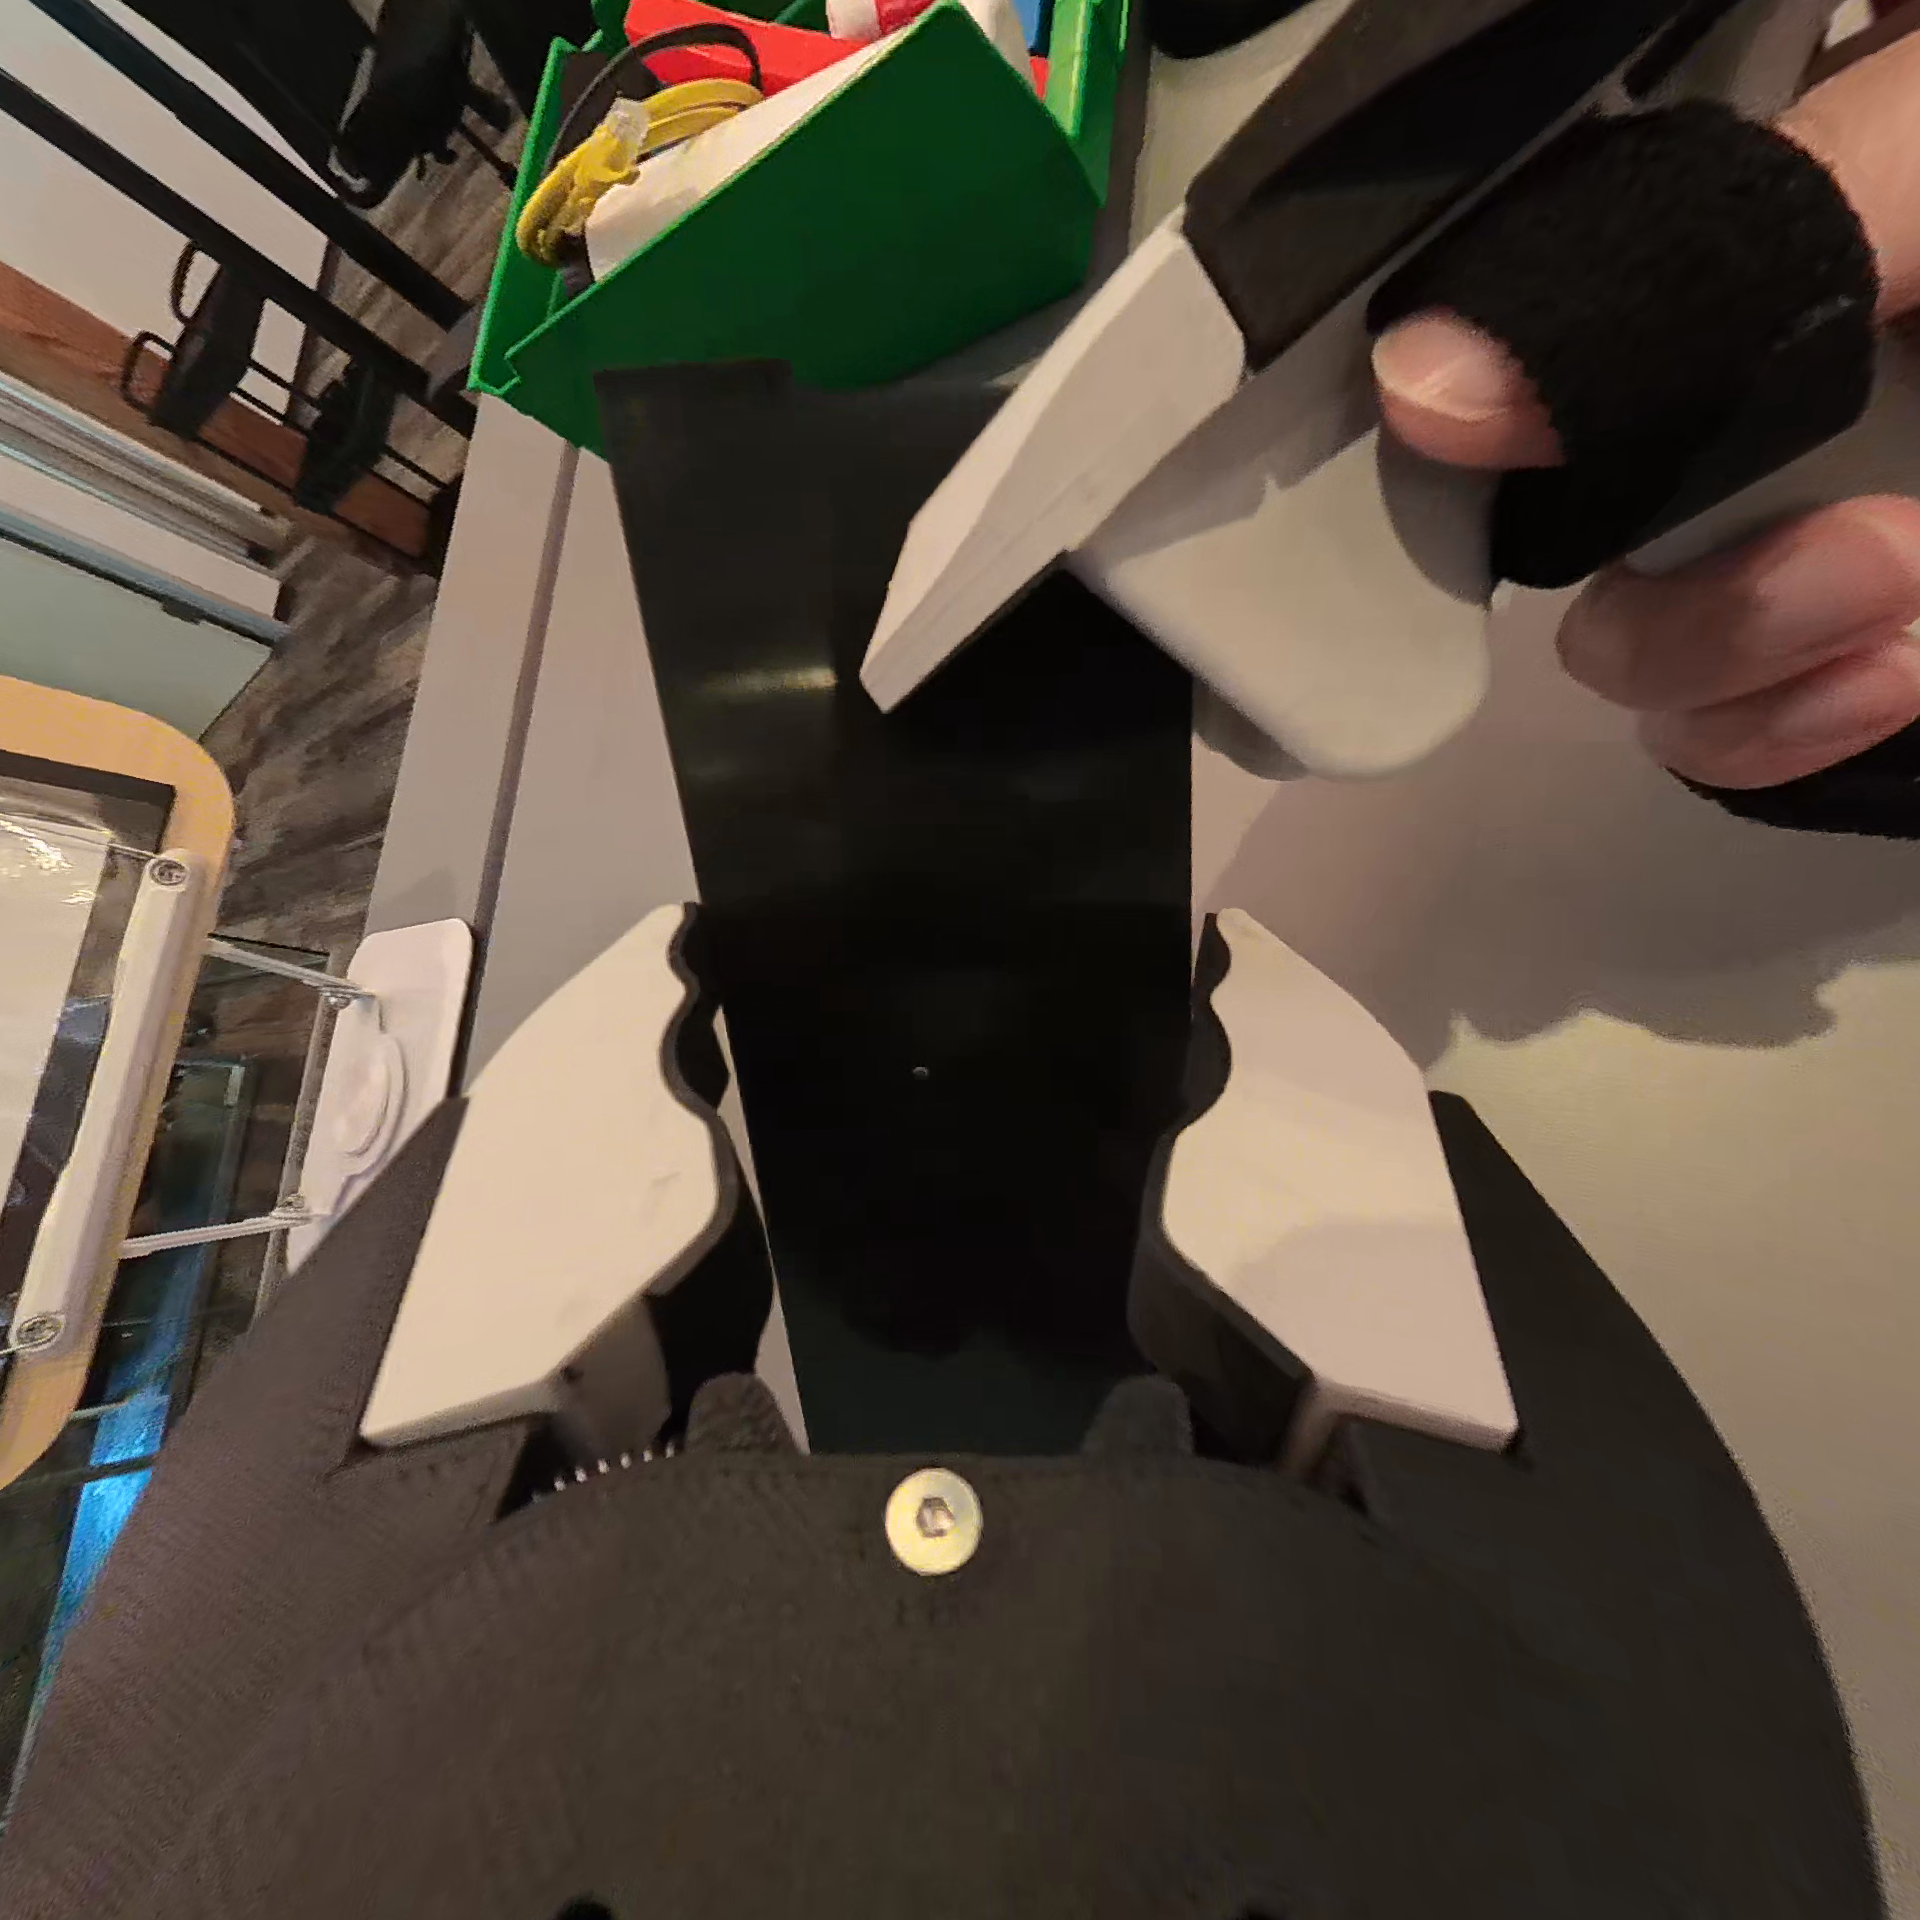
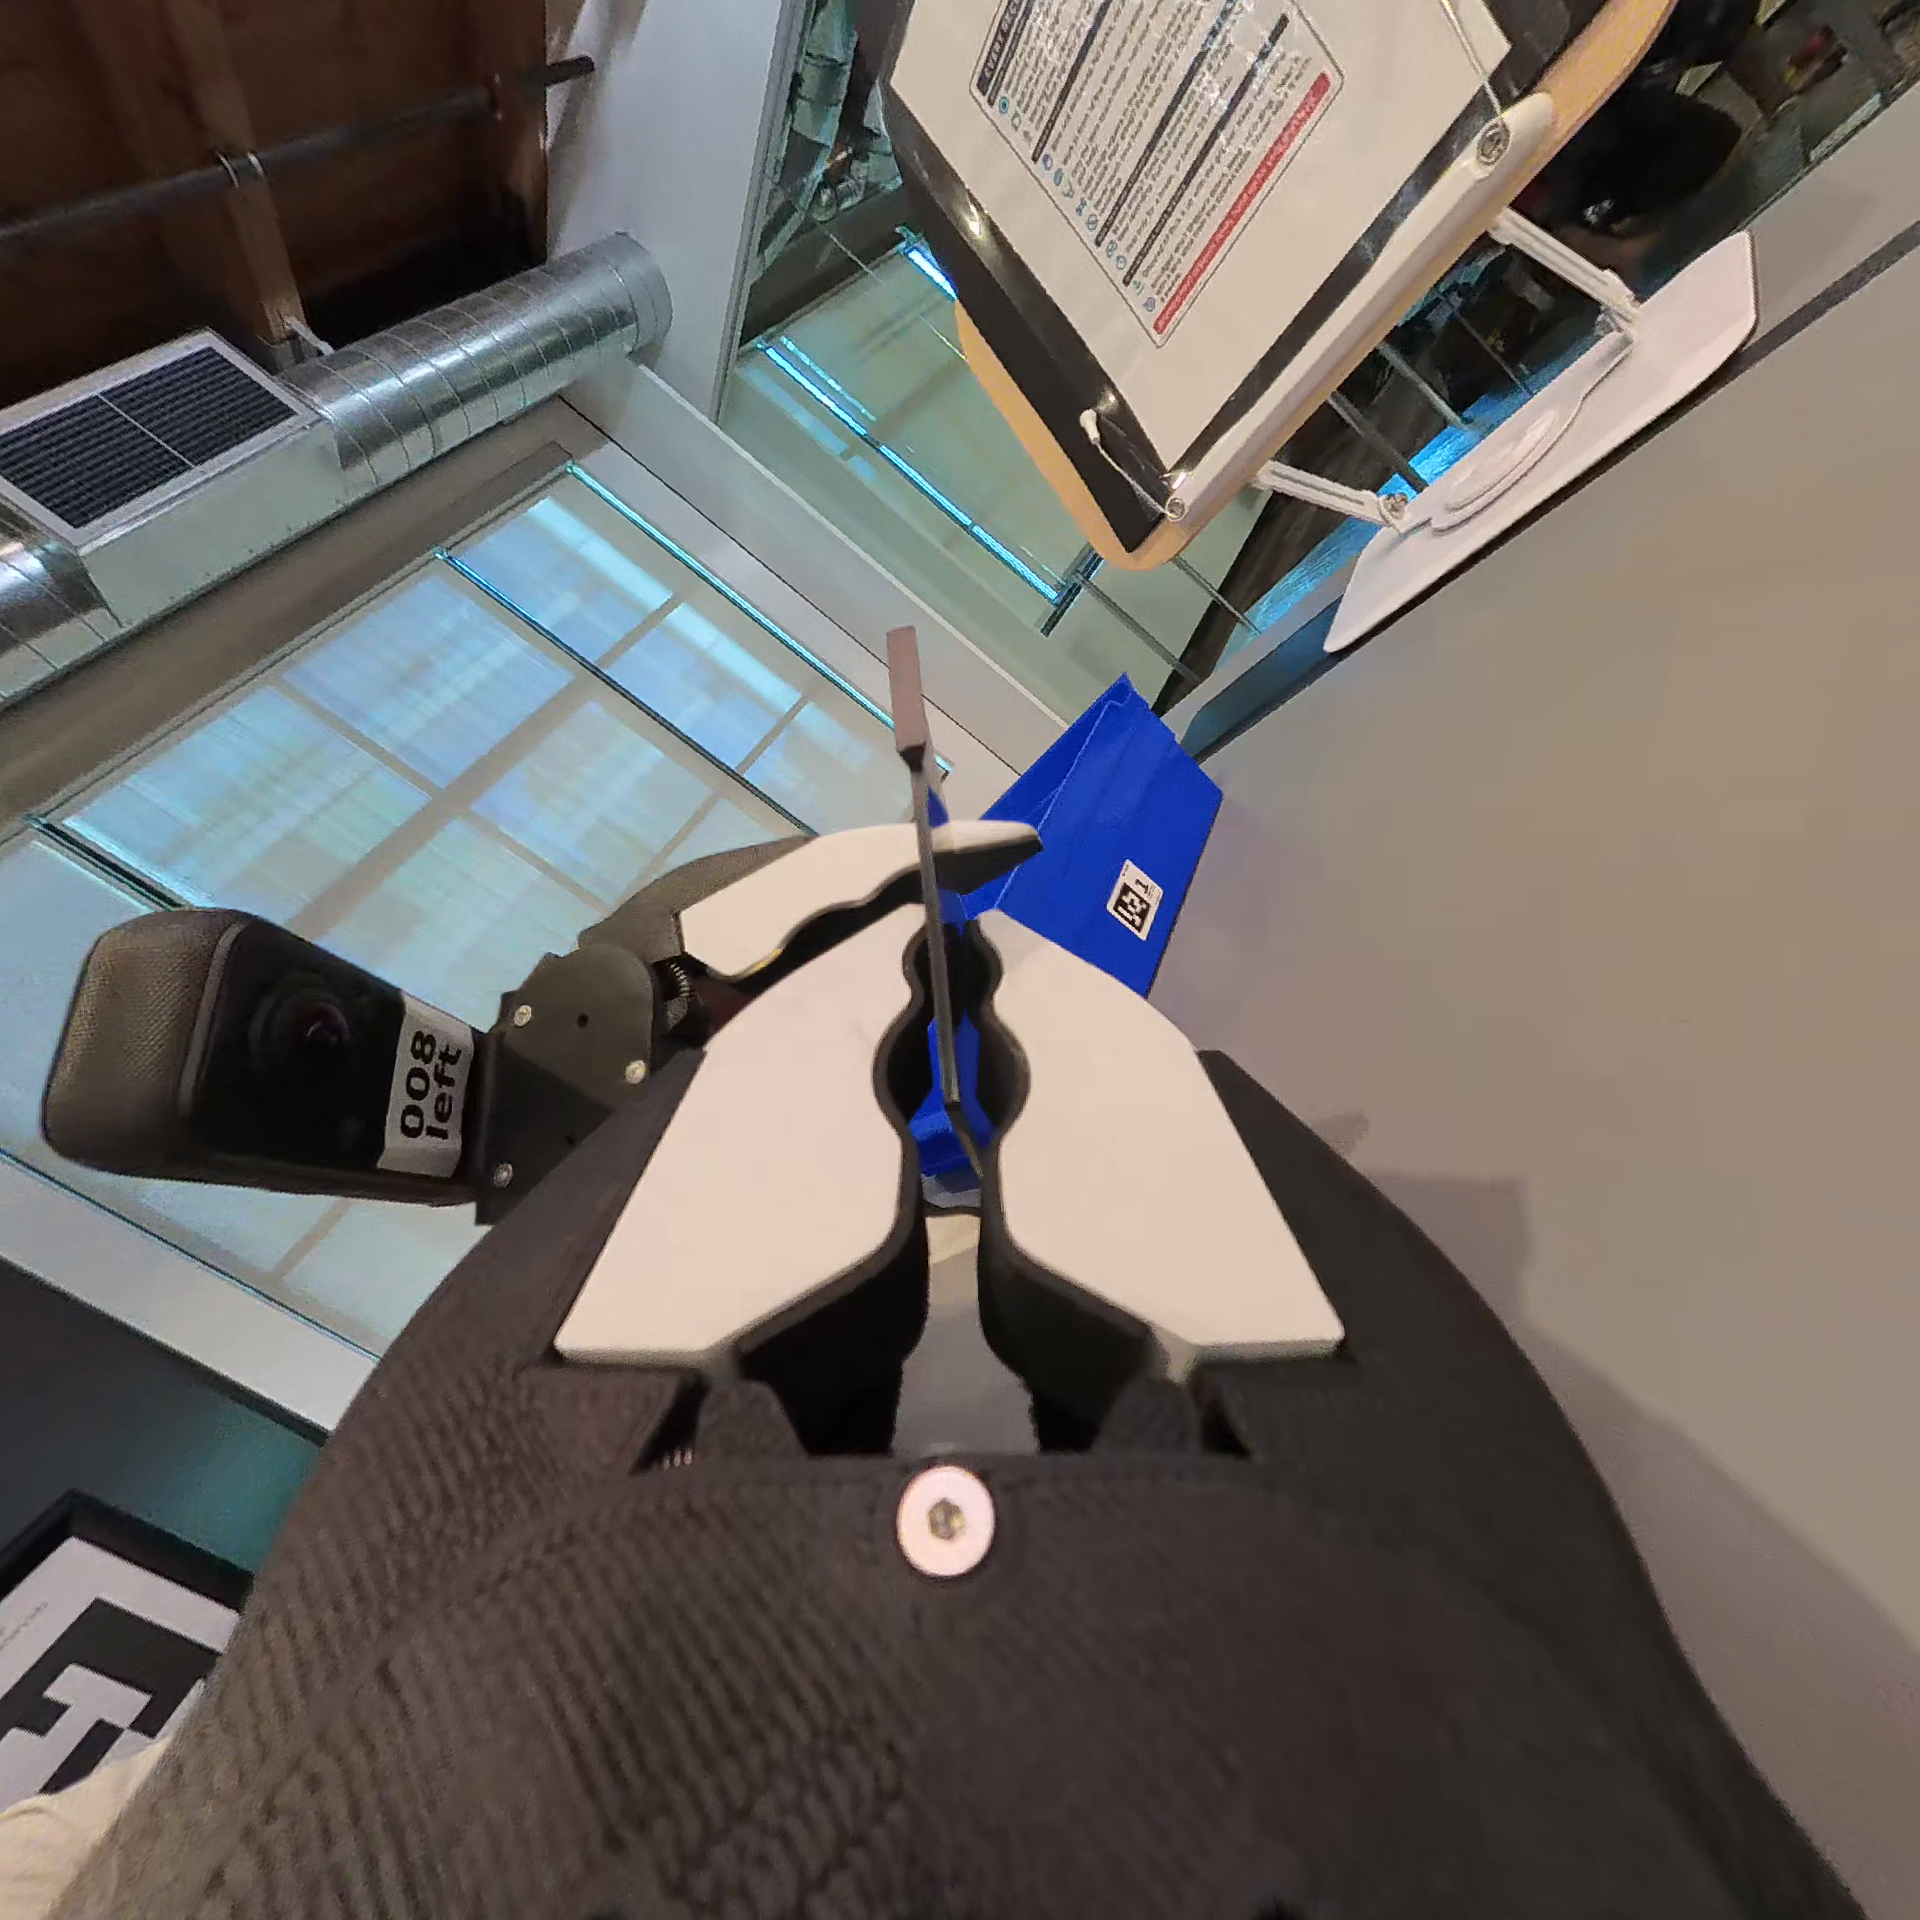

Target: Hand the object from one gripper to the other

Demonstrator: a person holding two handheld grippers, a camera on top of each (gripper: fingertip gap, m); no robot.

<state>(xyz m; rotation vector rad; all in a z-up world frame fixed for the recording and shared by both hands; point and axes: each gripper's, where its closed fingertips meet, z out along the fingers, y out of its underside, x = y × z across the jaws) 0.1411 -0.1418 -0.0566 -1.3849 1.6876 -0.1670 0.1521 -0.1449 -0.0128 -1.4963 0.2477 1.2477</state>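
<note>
A thin black flat plate (image 1: 914, 831) fills the middle of the left wrist view; in the right wrist view it shows edge-on as a dark strip (image 2: 909, 707). My left gripper (image 1: 945, 935) stands wide, its pads against the plate's two long edges. My right gripper (image 2: 951, 956) is shut on the plate's flat faces near its lower end. In the left wrist view the right gripper (image 1: 883, 686) comes in from the upper right, one white finger lying across the plate's face. In the right wrist view the left gripper (image 2: 966, 883) reaches in from the left and straddles the plate.
A green bin (image 1: 831, 260) with a yellow cable and other items stands beyond the plate. A blue bin (image 2: 1101, 831) sits on the grey table (image 2: 1558, 831). A framed sheet on a white stand (image 2: 1195, 208) is at the table's edge. A person's hand (image 1: 1714, 644) holds the right gripper. The gap from one gripper's tips to the other's is roughly 4 cm.
</note>
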